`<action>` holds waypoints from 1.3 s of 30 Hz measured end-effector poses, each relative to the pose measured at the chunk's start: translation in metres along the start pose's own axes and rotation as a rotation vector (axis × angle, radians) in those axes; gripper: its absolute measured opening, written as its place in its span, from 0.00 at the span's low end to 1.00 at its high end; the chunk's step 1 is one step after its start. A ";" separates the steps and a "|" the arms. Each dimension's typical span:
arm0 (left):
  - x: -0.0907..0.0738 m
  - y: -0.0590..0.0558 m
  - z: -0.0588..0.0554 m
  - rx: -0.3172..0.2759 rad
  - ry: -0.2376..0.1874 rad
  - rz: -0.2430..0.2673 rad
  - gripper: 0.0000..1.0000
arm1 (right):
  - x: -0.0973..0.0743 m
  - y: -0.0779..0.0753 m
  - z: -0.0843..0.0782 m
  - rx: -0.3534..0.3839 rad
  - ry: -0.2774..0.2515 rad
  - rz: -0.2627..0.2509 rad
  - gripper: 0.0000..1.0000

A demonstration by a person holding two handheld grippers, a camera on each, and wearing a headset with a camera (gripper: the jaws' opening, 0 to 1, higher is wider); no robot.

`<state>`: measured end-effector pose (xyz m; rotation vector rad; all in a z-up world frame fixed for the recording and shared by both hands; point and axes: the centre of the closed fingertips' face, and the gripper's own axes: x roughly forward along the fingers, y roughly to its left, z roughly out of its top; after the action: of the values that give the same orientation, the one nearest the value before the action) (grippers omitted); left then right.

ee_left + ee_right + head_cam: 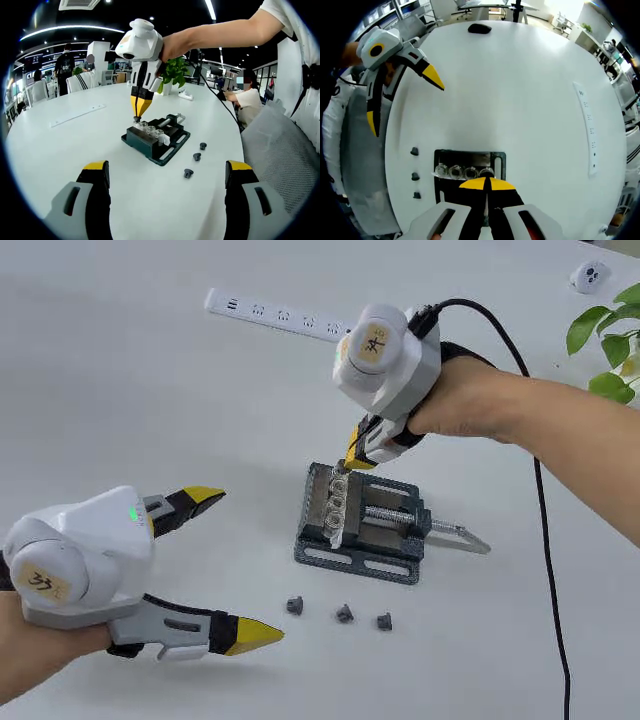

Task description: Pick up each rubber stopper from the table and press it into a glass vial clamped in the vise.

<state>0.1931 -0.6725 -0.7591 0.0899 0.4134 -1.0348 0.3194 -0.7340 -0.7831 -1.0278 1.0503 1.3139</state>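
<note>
A dark vise (pixel 385 545) (pixel 167 145) (pixel 497 161) on the white table clamps a row of glass vials (pixel 335 508) (pixel 151 130) (pixel 456 172). My right gripper (pixel 352 464) (pixel 136 114) (pixel 487 183) points straight down over the vial at the far end of the row. Its jaws are shut on a small dark rubber stopper (pixel 136 119), which sits at that vial's mouth. Three more stoppers (pixel 344 613) (pixel 197 156) (pixel 414 176) lie loose in a row in front of the vise. My left gripper (pixel 230 565) (pixel 167 167) (pixel 405 105) hovers open and holds nothing, left of the loose stoppers.
A white power strip (pixel 280 315) (pixel 590 130) lies at the back of the table. A black cable (pixel 545 530) trails from the right gripper along the right side. Green plant leaves (pixel 610 340) and a small white device (pixel 590 277) sit at the far right corner.
</note>
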 end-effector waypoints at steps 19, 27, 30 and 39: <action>-0.005 -0.009 0.008 0.028 0.004 -0.001 0.96 | -0.025 0.005 -0.015 0.087 -0.105 -0.059 0.09; -0.007 -0.014 0.014 0.048 0.012 -0.004 0.97 | -0.043 0.018 -0.027 0.129 -0.174 -0.083 0.17; -0.008 -0.016 0.017 0.055 0.013 -0.004 0.97 | -0.047 0.021 -0.029 0.150 -0.212 -0.096 0.20; -0.009 -0.020 0.020 0.073 0.023 -0.013 0.97 | -0.066 0.042 -0.045 0.179 -0.286 -0.131 0.31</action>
<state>0.1779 -0.6814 -0.7349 0.1640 0.3976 -1.0629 0.2778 -0.7924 -0.7288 -0.7364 0.8515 1.1955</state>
